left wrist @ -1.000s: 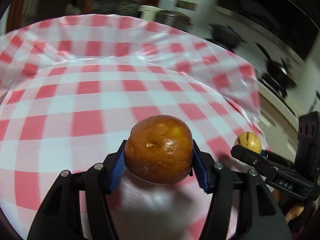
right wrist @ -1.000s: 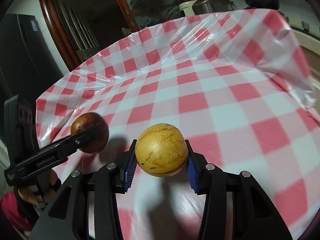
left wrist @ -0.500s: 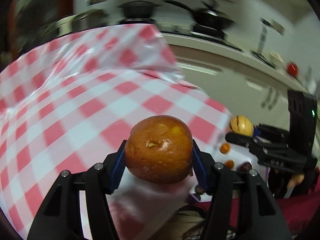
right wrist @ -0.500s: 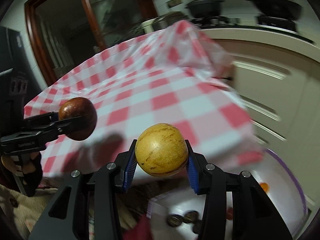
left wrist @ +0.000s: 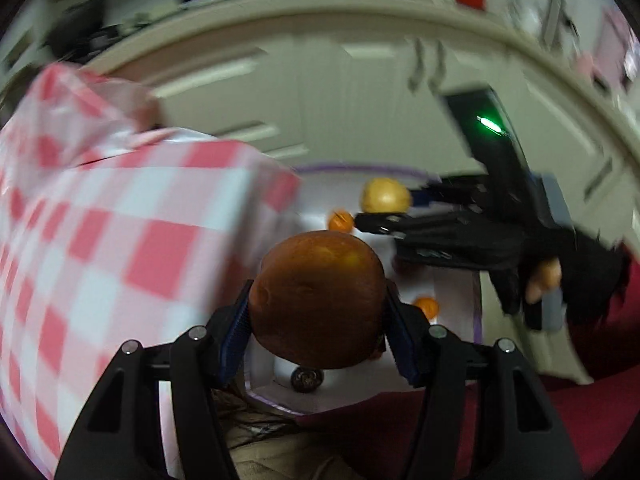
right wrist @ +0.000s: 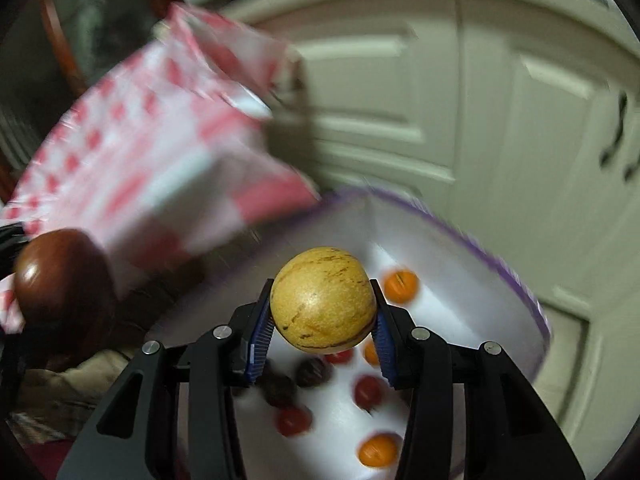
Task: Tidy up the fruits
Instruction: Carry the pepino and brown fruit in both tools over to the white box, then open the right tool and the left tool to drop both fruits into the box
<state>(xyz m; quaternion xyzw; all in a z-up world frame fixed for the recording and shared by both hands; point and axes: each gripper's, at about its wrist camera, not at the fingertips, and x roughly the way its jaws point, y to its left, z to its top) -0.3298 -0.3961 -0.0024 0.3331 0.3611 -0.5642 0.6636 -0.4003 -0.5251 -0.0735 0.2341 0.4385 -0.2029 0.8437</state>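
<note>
A round brown fruit [left wrist: 318, 300] sits clamped between the blue pads of the left gripper [left wrist: 318, 312], held above a white bin with a purple rim [right wrist: 500, 268]. The right gripper [right wrist: 323, 320] pinches a yellow fruit with brown streaks [right wrist: 323, 310] over the same bin, where small orange fruits [right wrist: 400, 285], red ones [right wrist: 294, 420] and dark ones [right wrist: 312, 372] lie on the bottom. Beside the bin hangs the edge of a red-and-white checked tablecloth [left wrist: 100, 240]; cream cabinet doors [right wrist: 500, 120] stand behind, all blurred.

Both claws swung off the tablecloth [left wrist: 120, 240] (blurred) toward the white bin [right wrist: 460, 264].
</note>
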